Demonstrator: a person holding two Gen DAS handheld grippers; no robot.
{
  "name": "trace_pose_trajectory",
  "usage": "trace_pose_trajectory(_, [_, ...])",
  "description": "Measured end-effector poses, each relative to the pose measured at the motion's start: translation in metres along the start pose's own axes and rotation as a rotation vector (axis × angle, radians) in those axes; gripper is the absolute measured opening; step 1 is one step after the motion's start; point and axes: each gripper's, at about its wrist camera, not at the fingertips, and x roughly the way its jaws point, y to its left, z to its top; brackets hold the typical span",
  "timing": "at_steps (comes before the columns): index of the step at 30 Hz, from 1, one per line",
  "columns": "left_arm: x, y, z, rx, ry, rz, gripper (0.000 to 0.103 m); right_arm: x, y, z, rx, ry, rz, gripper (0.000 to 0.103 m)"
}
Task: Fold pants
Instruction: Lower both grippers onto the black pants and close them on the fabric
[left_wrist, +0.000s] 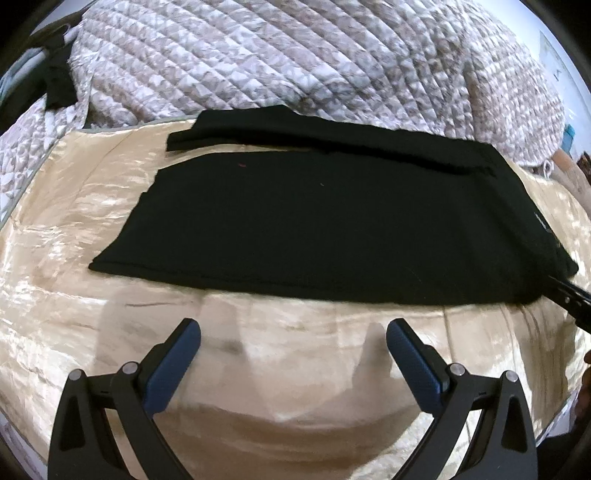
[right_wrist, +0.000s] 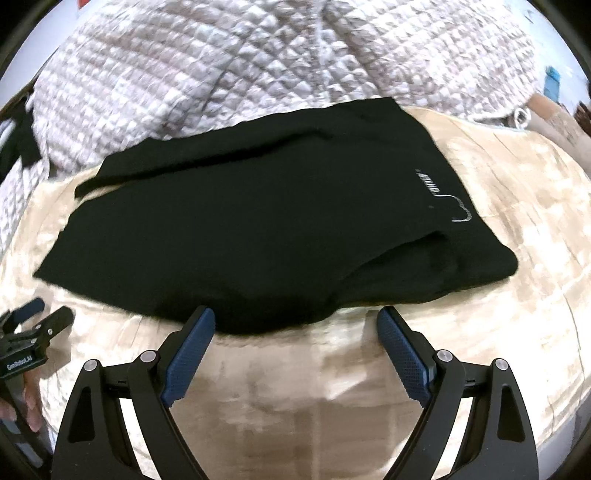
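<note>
Black pants lie folded flat on a shiny beige cover, with a narrower strip sticking out at the far left. My left gripper hovers open just short of their near edge, nothing between its blue pads. In the right wrist view the same pants show a small white logo near their right end. My right gripper is open at the near edge, its left fingertip touching or overlapping the cloth. The left gripper also shows at that view's left edge.
A quilted grey-white blanket is bunched up behind the pants, seen again as the blanket in the right view. The right gripper's arm pokes in at the right edge. A hand holds the left tool. Bare beige cover lies right.
</note>
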Motion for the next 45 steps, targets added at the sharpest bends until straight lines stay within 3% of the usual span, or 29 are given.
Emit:
trace_pose_trajectory(11, [0.012, 0.062, 0.017, -0.246, 0.008, -0.041, 0.102, 0.008, -0.063, 0.008, 0.283, -0.018, 0.064, 0.089])
trace_pose_trajectory(21, [0.029, 0.092, 0.035, -0.383, -0.039, -0.111, 0.101, 0.026, -0.084, 0.029, 0.415, -0.054, 0.127, 0.089])
trace_pose_trajectory(23, [0.032, 0.092, 0.038, -0.378, -0.05, -0.091, 0.095, 0.028, -0.086, 0.032, 0.42, -0.054, 0.125, 0.082])
trace_pose_trajectory(24, [0.033, 0.093, 0.039, -0.371, -0.055, -0.067, 0.084, 0.029, -0.087, 0.033, 0.417, -0.053, 0.112, 0.077])
trace_pose_trajectory(25, [0.034, 0.093, 0.04, -0.362, -0.059, -0.039, 0.071, 0.03, -0.089, 0.033, 0.421, -0.054, 0.103, 0.065])
trace_pose_trajectory(26, [0.035, 0.095, 0.042, -0.355, -0.063, -0.015, 0.064, 0.031, -0.093, 0.033, 0.437, -0.052, 0.1, 0.052])
trace_pose_trajectory(27, [0.036, 0.098, 0.043, -0.357, -0.064, 0.002, 0.049, 0.032, -0.098, 0.033, 0.455, -0.047, 0.099, 0.044])
trace_pose_trajectory(28, [0.038, 0.102, 0.043, -0.37, -0.063, 0.015, 0.035, 0.033, -0.101, 0.032, 0.467, -0.042, 0.101, 0.028])
trace_pose_trajectory(31, [0.037, 0.112, 0.044, -0.404, -0.065, 0.019, 0.013, 0.034, -0.113, 0.029, 0.523, -0.039, 0.145, 0.017])
trace_pose_trajectory(35, [0.03, 0.111, 0.047, -0.391, -0.072, 0.007, 0.005, 0.031, -0.114, 0.028, 0.535, -0.046, 0.185, 0.007])
trace_pose_trajectory(45, [-0.004, 0.11, 0.049, -0.357, -0.108, -0.026, 0.004, 0.002, -0.115, 0.03, 0.535, -0.075, 0.242, 0.005])
